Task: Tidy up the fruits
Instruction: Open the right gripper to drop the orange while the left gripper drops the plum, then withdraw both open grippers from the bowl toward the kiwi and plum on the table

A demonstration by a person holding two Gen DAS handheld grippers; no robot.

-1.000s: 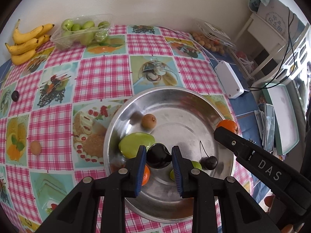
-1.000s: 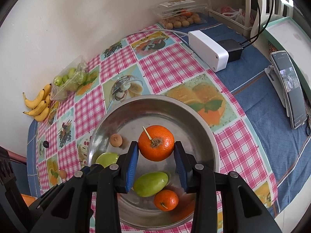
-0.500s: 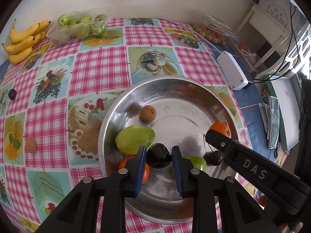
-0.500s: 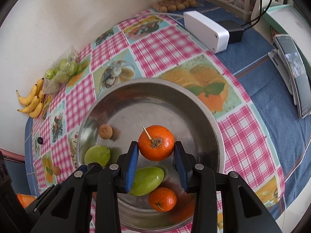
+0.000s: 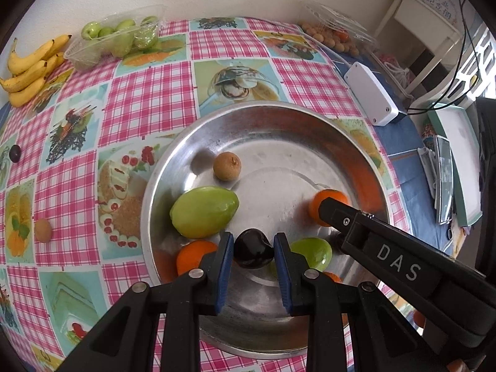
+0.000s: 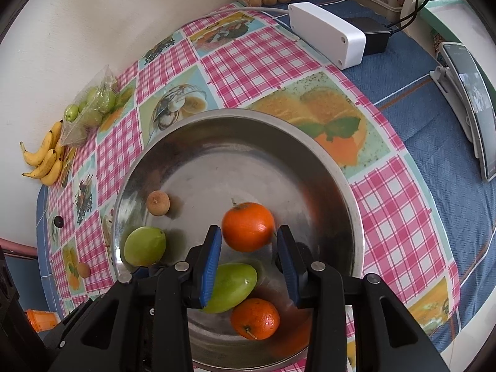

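A steel bowl (image 5: 310, 130) (image 6: 198, 142) sits on the checked tablecloth. My left gripper (image 5: 252, 249) is shut on a dark plum (image 5: 253, 248) just above the bowl's near side. My right gripper (image 6: 249, 241) stands open over the bowl; an orange (image 6: 248, 226) lies between its fingertips, blurred, with gaps on both sides. It also shows in the left wrist view (image 5: 325, 197). In the bowl lie a large green fruit (image 5: 204, 211), a small brown fruit (image 5: 227, 166), a second orange (image 6: 254, 318) and another green fruit (image 6: 231, 288).
Bananas (image 5: 29, 68) and a tray of green fruits (image 5: 117, 38) stand at the far left. A dark plum (image 5: 14, 153) and a brown fruit (image 5: 42, 230) lie loose on the cloth. A white box (image 5: 370, 94), a tray of brown fruits (image 5: 328, 35) and a phone (image 6: 474, 105) are on the right.
My right gripper has opened and let go of the orange, which drops into the bowl. Both grippers have come lower over the bowl. The left still holds the plum.
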